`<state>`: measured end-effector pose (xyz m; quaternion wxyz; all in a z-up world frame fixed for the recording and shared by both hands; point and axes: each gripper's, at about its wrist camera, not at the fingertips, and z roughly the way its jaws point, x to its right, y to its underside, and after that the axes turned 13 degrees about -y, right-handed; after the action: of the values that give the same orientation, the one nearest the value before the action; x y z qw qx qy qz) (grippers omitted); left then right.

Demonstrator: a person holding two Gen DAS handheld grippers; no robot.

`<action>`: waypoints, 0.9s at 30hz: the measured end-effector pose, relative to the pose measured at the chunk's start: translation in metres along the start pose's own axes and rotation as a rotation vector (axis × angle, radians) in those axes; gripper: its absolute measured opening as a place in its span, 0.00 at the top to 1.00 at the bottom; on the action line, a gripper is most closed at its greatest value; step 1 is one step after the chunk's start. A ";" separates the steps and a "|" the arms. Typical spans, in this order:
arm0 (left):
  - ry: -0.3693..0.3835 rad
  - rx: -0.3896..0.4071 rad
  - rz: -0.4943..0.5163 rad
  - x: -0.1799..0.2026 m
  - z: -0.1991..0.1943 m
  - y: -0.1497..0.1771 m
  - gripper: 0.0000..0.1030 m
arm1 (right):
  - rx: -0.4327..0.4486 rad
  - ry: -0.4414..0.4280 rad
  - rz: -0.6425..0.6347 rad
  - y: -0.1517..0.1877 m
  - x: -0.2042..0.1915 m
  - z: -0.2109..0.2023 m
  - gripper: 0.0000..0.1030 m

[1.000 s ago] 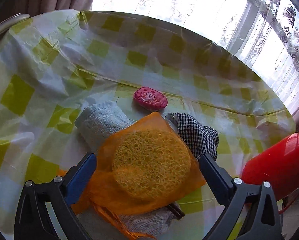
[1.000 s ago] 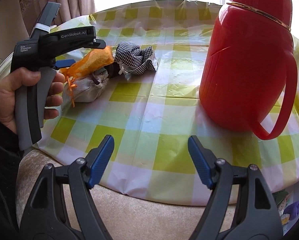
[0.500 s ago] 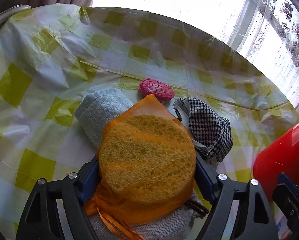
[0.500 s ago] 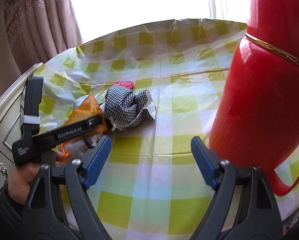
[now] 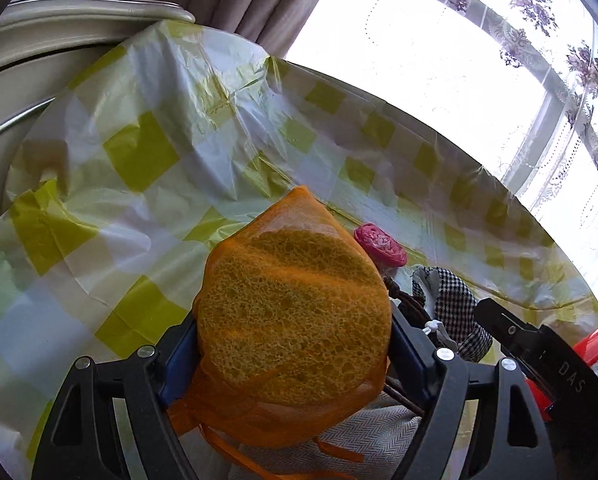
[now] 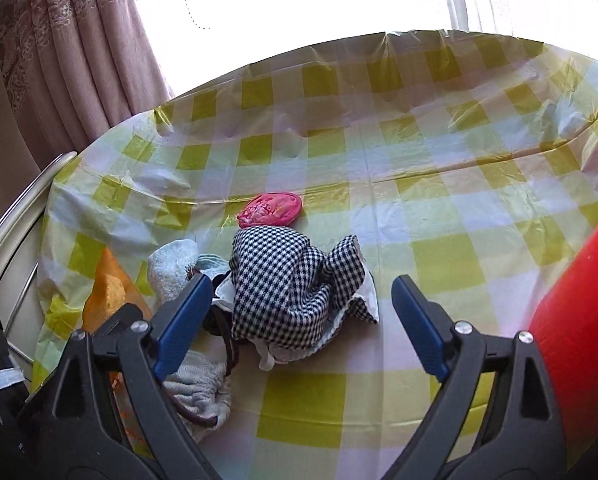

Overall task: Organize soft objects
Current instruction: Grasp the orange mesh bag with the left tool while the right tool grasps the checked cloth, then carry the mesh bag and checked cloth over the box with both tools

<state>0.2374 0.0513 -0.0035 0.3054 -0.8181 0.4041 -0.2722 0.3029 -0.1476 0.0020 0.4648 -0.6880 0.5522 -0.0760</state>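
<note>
Covering the round table is a crinkled plastic cloth [image 6: 439,184] in yellow-green and white checks, lit from behind by a bright window [image 5: 439,52] with lace trim at twelve o'clock and brownish curtains [image 6: 79,48] at ten. Near its middle lies a pink soap-like piece [image 6: 270,209], with a black-and-white checked cloth [image 6: 295,292] bunched just below it, at six o'clock of it. The left gripper [image 5: 295,340] pinches an orange mesh bag holding a yellow sponge [image 5: 295,316] by both sides. The right gripper [image 6: 299,320] hovers over the checked cloth, jaws opening, pads clear of it. A red jug [image 6: 579,340] stands at three o'clock.
</note>
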 end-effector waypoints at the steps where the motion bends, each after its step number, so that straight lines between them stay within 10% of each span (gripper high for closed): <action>1: -0.005 0.003 -0.004 -0.001 0.000 0.000 0.20 | -0.007 -0.004 0.009 -0.002 0.003 0.005 0.11; 11: -0.012 0.052 0.027 0.006 -0.006 0.005 0.20 | -0.076 -0.019 0.078 -0.002 0.029 0.045 0.12; 17: -0.016 0.075 0.043 0.009 -0.009 0.007 0.20 | -0.098 -0.037 0.078 0.004 0.031 0.046 0.61; 27: -0.024 0.128 0.069 0.011 -0.031 0.011 0.20 | 0.001 -0.005 0.000 0.013 0.014 0.001 0.72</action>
<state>0.2166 0.0282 0.0111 0.3711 -0.7858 0.4102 -0.2768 0.2998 -0.1580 -0.0142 0.4665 -0.6879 0.5510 -0.0748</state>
